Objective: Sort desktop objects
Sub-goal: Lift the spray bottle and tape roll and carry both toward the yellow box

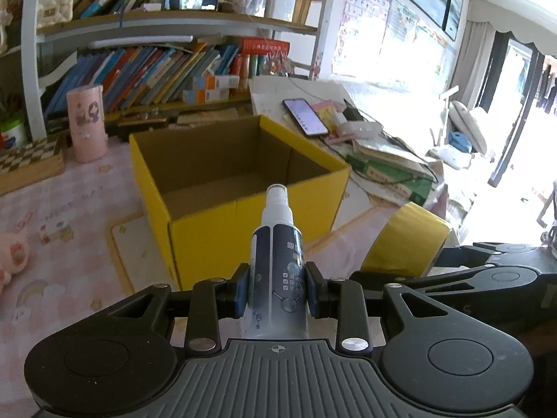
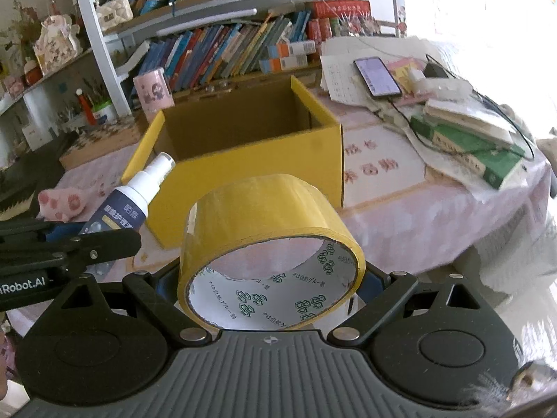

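Note:
My left gripper (image 1: 277,291) is shut on a spray bottle (image 1: 276,244) with a white nozzle and dark blue label, held upright in front of the open yellow cardboard box (image 1: 243,223). My right gripper (image 2: 271,289) is shut on a roll of yellow tape (image 2: 264,205), held just before the same box (image 2: 250,160). The tape (image 1: 403,240) and right gripper show at the right in the left wrist view. The bottle (image 2: 139,195) and left gripper show at the left in the right wrist view. The box looks empty inside.
A pink cylinder (image 1: 87,122) stands left of the box. A phone (image 1: 305,116), papers and green books (image 1: 390,170) lie to the right. A bookshelf (image 1: 156,76) fills the back. A pink plush toy (image 2: 59,202) lies on the pink tablecloth at left.

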